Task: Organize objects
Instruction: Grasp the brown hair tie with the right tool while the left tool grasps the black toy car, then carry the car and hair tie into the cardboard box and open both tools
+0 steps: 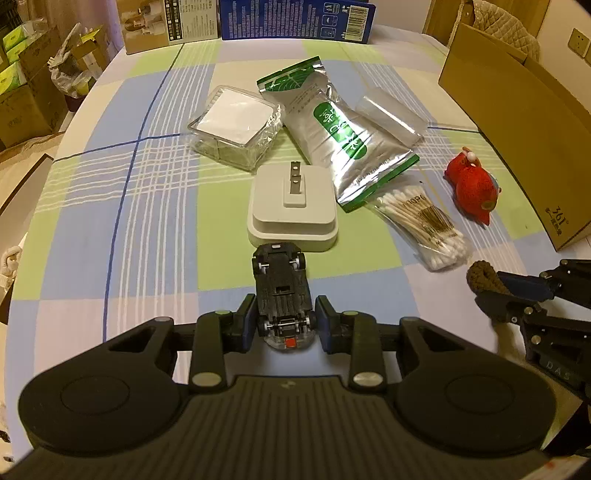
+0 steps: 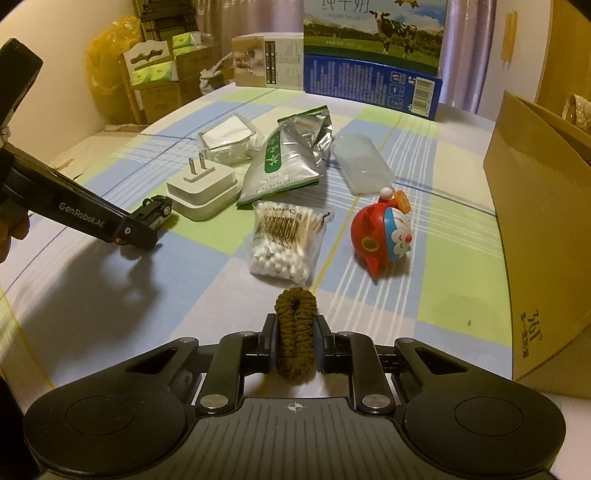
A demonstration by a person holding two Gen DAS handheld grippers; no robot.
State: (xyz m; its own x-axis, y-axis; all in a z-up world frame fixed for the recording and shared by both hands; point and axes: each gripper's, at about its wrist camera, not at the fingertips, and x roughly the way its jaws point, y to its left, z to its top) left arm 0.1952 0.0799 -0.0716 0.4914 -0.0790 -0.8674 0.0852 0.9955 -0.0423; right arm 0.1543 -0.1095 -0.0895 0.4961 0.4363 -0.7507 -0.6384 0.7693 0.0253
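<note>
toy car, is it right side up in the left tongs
No, the toy car is held belly up in the left tongs, chassis and axles showing.

Centre: plug adapter (image 1: 293,205) — toy car (image 1: 283,291) just before it.
Behind: clear box (image 1: 236,123), foil pouch (image 1: 338,129).
Right: cotton swabs (image 1: 424,225), then toy figure (image 1: 472,188) — cardboard box (image 1: 524,140) beyond.

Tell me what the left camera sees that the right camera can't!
Only the left view shows the toy car's underside and wheels, held in the left claw. Only the right view shows the cartoon toy's blue face and the milk box with a cow. Both show the plug, cotton swabs and the brown hair tie in the right claw.
</note>
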